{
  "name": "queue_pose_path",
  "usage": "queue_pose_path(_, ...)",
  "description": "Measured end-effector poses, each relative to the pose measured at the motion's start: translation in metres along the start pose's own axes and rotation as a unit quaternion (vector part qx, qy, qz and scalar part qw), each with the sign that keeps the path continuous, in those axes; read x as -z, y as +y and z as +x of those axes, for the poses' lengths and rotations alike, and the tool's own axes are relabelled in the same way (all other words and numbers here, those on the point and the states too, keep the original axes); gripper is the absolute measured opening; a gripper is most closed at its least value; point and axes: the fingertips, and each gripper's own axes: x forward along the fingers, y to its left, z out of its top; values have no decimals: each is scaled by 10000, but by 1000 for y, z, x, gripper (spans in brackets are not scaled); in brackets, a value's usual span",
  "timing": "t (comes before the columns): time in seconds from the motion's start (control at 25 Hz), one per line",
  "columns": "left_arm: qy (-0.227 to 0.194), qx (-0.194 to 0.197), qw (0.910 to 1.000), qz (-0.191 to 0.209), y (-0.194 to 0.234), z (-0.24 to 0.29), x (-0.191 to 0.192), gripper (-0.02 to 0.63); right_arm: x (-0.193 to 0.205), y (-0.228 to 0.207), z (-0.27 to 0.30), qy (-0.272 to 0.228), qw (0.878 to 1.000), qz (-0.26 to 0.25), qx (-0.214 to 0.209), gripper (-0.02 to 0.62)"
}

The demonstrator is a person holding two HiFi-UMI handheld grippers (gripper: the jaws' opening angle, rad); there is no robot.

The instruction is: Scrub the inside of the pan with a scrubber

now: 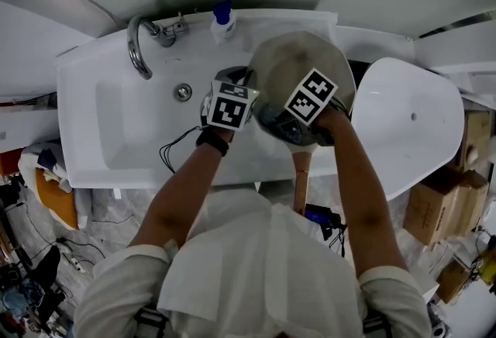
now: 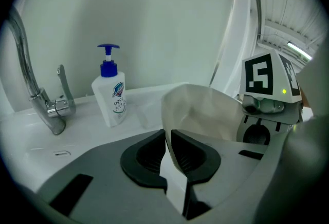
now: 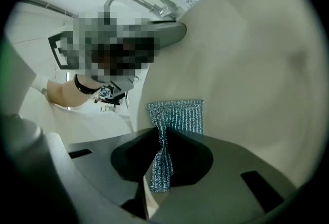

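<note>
The pale cream round pan (image 1: 298,57) is held tilted over the white sink counter (image 1: 85,73), its rim pinched in the fingers of the left gripper (image 2: 167,138). The blue-silver mesh scrubber (image 3: 177,117) is pinched by the right gripper (image 3: 160,141) against its inside. That thin rim could get twisted loose if it's scrubbed hard. Only "999" can be read on the white pump bottle (image 2: 110,97).
</note>
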Motion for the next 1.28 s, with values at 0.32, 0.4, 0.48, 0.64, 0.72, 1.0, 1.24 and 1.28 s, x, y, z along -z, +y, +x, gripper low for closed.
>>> queue_pose_path(0.32,150,-47,9998,-107,3,3,7,45,54,-18,-10,1317,9888,-63,695,48)
queue_pose_path(0.4,192,-41,9997,-124,5,5,8,44,64,-30,-17,1731,9803,-85,950,48)
queue_pose_path(0.48,218,-29,9997,-127,5,4,6,44,77,-46,-28,2189,9665,-111,1333,48)
queue_pose_path(0.64,198,-27,9997,-137,1,3,4,44,91,-78,-52,2633,9412,-78,2114,48)
queue_pose_path(0.72,188,-33,9997,-147,2,4,5,44,89,-89,-56,2588,9368,-11,2355,48)
queue_pose_path(1.0,194,-9,9997,-151,1,3,5,44,71,-127,-71,2288,9193,128,3199,48)
queue_pose_path(1.24,161,-26,9998,-146,2,4,5,44,39,-148,-87,1393,9188,31,3692,48)
queue_pose_path(1.28,159,-23,9998,-145,2,4,5,44,33,-151,-89,1215,9180,6,3775,48)
